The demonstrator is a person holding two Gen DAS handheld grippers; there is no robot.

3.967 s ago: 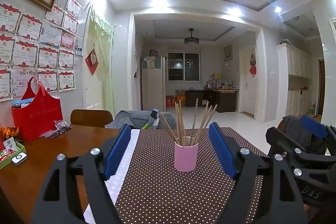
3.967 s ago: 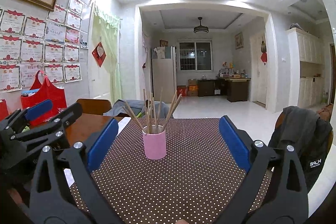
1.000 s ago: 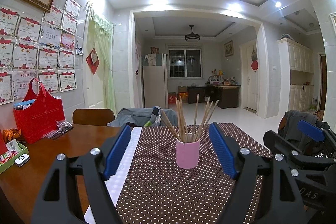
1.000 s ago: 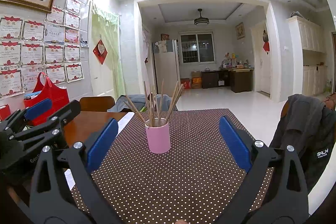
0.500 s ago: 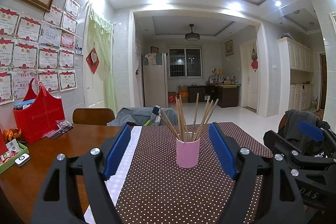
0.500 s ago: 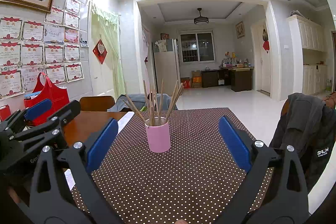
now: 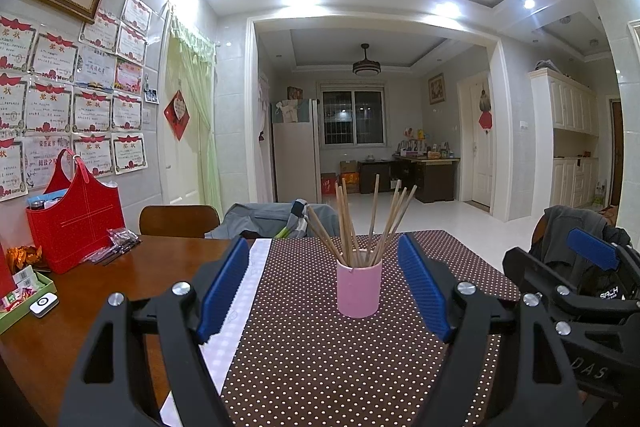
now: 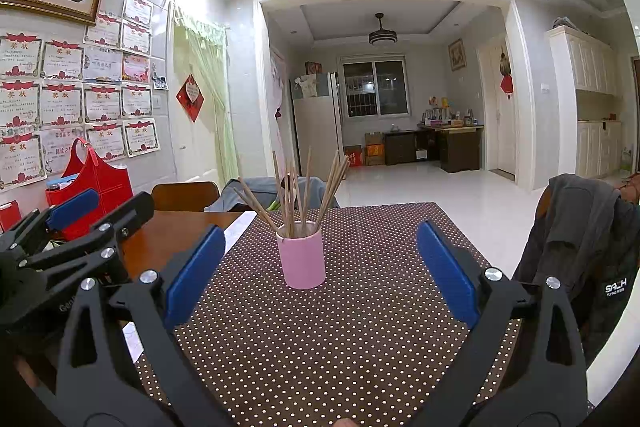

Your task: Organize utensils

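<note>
- My left hand-held gripper (image 7: 324,287) is spread wide with nothing between its blue pads (image 7: 219,287), hovering low over the desk (image 7: 100,299).
- My right hand-held gripper (image 8: 320,267) is just as wide apart and empty; in the left wrist view it shows at the right edge (image 7: 576,279).
- From the right wrist view, my left hand-held gripper sits off to the left, above the bare wood of the desk (image 8: 168,239).
- The pink cup (image 7: 359,289) stands upright on the brown dotted cloth (image 7: 320,355), ahead of both hand-held grippers and apart from them.
- In the left wrist view the pink cup falls between my two pads, though farther along the desk than their tips.
- In the right wrist view the pink cup (image 8: 301,254) stands left of centre, nearer my left pad than my right.
- The wooden chopsticks (image 7: 360,223) stand in the cup, fanned out and leaning on its rim in several directions.
- A white strip of cloth (image 7: 236,307) runs along the left edge of the dotted one.
- A red bag (image 7: 76,223) stands at the far left of the desk against the wall.
- A green tray (image 7: 24,299) with a small white device lies near the desk's left edge.
- A dark jacket (image 8: 584,239) hangs over a chair at the right.
</note>
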